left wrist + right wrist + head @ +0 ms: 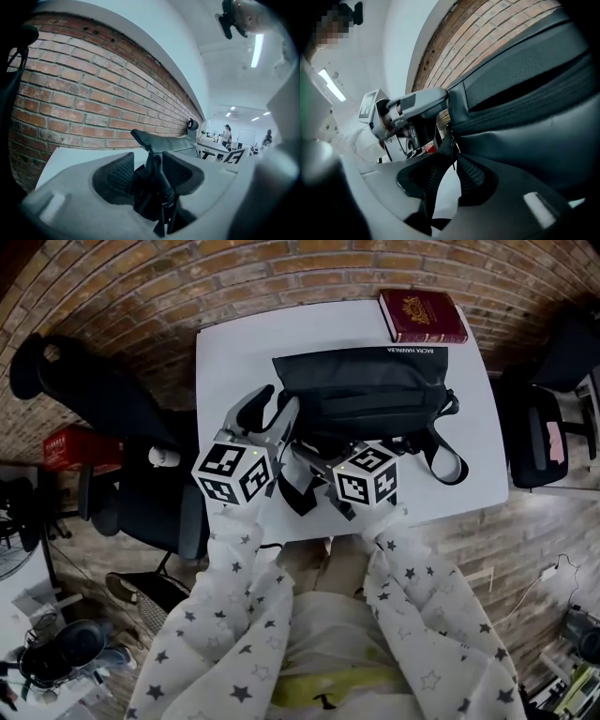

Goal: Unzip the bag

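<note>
Over the white table (217, 357), left claw (272, 409) and right claw (449, 178) hang released, each around a strap (157, 168) of the bag (375, 390)

The left tool (149, 171) points almost level across a white worktop (70, 157), its jaws standing apart with their dark ribbed pads (121, 172) facing each other. A black strap (157, 174) rises through the gap between them, closer to the right-hand pad, with open space on its left; the pads do not pinch it. The strap leads up to a corner of the black bag (171, 143), which lies on the worktop just beyond the jaws. A red brick wall (84, 98) fills the left side. Far off on the right is a bright office with ceiling lights (256, 50) and a standing person (227, 134).
</note>
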{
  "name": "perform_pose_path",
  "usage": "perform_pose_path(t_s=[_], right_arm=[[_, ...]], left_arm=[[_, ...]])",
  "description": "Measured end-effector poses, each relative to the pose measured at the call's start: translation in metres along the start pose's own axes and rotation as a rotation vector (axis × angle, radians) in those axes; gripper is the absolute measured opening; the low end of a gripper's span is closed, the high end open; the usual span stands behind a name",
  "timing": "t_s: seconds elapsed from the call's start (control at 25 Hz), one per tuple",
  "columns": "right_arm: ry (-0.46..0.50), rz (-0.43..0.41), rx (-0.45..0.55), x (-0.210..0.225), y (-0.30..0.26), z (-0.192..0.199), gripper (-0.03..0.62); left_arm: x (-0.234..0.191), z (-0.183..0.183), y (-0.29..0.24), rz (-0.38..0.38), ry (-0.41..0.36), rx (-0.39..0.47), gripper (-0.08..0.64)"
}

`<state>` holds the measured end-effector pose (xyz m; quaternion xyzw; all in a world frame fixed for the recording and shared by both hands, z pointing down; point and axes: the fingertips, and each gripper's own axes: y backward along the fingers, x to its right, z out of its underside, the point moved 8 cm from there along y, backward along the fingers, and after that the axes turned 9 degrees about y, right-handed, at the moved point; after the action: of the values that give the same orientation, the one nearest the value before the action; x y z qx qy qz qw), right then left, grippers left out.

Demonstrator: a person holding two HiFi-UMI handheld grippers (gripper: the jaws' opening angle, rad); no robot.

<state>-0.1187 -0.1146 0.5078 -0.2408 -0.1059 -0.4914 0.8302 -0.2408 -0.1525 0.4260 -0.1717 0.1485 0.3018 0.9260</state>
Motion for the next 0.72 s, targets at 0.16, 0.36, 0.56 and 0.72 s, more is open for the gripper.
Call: perform_pose_path(t_s=[0.16, 0.36, 0.56, 0.72], right_arm=[[-0.004, -0.005, -0.009, 0.001, -0.002, 0.001, 0.111], [-0.001, 0.003, -0.014, 0.004, -0.003, 0.0, 0.077], [0.012, -0.017, -0.015, 0.005, 0.0, 0.0, 0.021], [0.002, -0.053, 0.0, 0.003, 0.002, -0.001, 0.02]], left_arm=[[0.005, 0.002, -0.009, 0.025, -0.011, -0.013, 0.186], [0.009, 0.003, -0.016, 0.05, -0.02, -0.026, 0.183], [0.012, 0.003, -0.018, 0.066, -0.043, -0.036, 0.136], [0.012, 0.004, -0.019, 0.07, -0.051, -0.039, 0.13]])
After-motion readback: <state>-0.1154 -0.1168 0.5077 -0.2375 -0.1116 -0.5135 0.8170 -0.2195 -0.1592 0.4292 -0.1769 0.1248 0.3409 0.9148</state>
